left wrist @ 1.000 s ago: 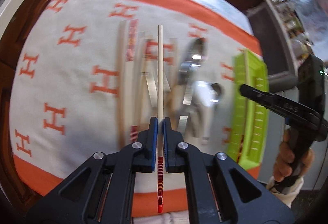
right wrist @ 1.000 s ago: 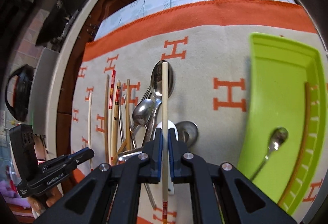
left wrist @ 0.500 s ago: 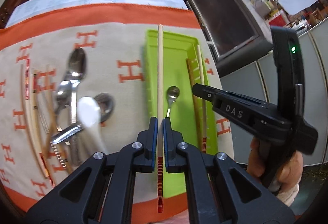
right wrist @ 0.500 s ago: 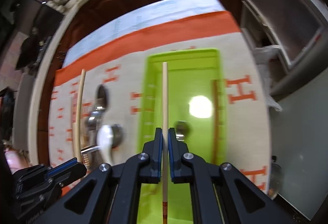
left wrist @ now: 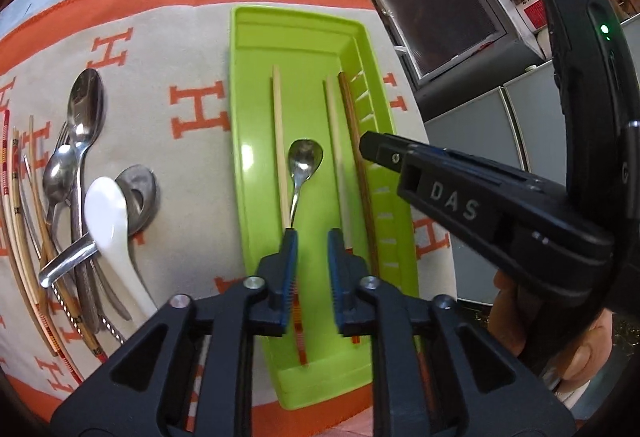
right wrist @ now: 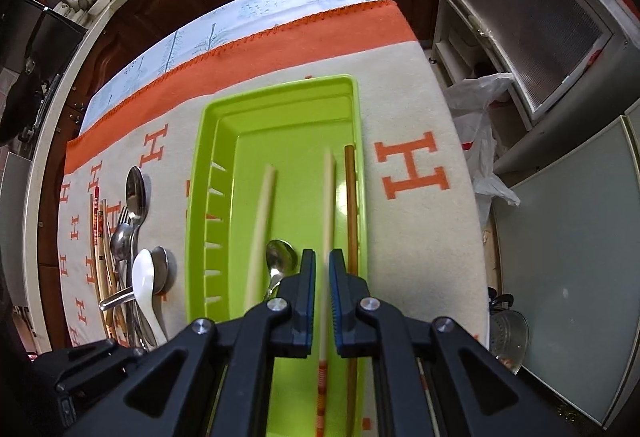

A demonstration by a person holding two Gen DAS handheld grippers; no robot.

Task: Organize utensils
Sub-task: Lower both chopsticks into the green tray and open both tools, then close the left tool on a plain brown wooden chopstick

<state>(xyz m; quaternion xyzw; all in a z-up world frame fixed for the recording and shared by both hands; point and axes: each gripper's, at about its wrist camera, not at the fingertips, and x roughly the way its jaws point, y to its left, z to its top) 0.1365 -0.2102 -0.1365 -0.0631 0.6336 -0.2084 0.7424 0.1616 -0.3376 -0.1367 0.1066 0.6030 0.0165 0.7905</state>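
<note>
Item: pale chopsticks, in green tray | light, stiff, slick; I'd pinch mid-shaft | left gripper jaws just opened, empty | right gripper slightly parted around chopstick, grip unclear.

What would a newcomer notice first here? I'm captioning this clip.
The bright lime-green plastic tray on the cream blanket with orange H letters, holding pale chopsticks and a small steel spoon. Left of it lies a jumbled pile of spoons and chopsticks, topped by a white ceramic soup spoon.
</note>
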